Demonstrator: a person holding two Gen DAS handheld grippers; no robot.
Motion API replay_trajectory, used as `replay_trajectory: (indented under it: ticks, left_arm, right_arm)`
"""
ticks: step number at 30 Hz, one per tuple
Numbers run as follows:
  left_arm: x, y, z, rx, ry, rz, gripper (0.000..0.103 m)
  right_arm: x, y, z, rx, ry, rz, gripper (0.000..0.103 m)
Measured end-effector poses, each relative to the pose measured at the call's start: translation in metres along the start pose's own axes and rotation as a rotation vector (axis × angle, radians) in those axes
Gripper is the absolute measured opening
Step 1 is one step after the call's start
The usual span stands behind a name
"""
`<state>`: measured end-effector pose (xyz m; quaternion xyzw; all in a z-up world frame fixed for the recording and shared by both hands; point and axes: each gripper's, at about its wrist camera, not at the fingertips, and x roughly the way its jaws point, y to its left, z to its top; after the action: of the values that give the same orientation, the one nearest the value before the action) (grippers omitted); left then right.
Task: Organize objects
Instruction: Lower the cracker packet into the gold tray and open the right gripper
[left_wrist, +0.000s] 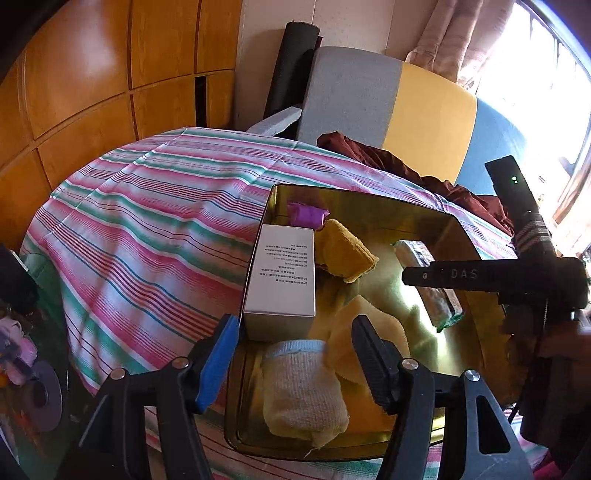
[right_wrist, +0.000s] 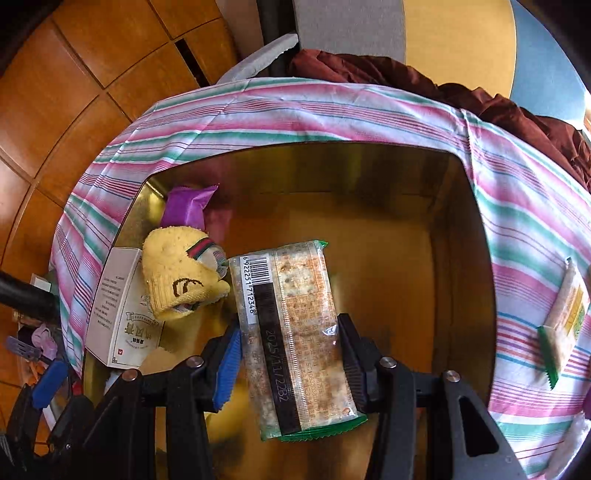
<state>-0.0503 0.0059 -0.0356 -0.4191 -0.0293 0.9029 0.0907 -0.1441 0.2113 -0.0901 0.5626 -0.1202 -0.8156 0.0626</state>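
A gold metal tin (left_wrist: 369, 199) (right_wrist: 461, 258) sits on the striped tablecloth. Inside lie a white box (left_wrist: 282, 277) (right_wrist: 118, 317), a purple packet (left_wrist: 306, 214) (right_wrist: 186, 208), a yellow sock (left_wrist: 347, 254) (right_wrist: 177, 273) and a pale rolled sock (left_wrist: 303, 391). My right gripper (right_wrist: 290, 365) is shut on a cracker packet (right_wrist: 295, 332) and holds it over the tin; the packet also shows in the left wrist view (left_wrist: 428, 280). My left gripper (left_wrist: 295, 362) is open and empty above the tin's near left corner.
A second cracker packet (right_wrist: 565, 321) lies on the tablecloth (left_wrist: 147, 221) to the right of the tin. A dark red cloth (left_wrist: 406, 166) is bunched behind the table. A chair back (left_wrist: 388, 103) and wooden panels (left_wrist: 92, 74) stand beyond.
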Motion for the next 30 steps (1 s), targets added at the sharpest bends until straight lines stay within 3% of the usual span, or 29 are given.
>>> replay_trajectory:
  ticks: [6,11,20,24,30]
  left_arm:
    - [0.000,0.005,-0.003,-0.015,0.005,0.001,0.069]
    - [-0.001,0.008,-0.004,-0.032,0.007,0.011,0.070]
    - [-0.010,-0.008,-0.005,0.005,-0.004,-0.017,0.072]
    - [-0.010,-0.021,-0.006,0.032,0.002,-0.031,0.076]
    - [-0.009,-0.043,-0.005,0.074,0.020,-0.064,0.077]
  right_arm:
    - [-0.011,-0.004,-0.008,0.039,-0.030,0.083,0.052]
    - [-0.037,-0.014,-0.016,0.062,-0.092,0.091,0.053]
    - [-0.079,-0.037,-0.045,0.090,-0.194,0.018,0.054]
    - [-0.096,-0.053,-0.059,0.094,-0.244,-0.014,0.071]
    - [-0.125,-0.103,-0.074,0.185,-0.290,-0.053,0.073]
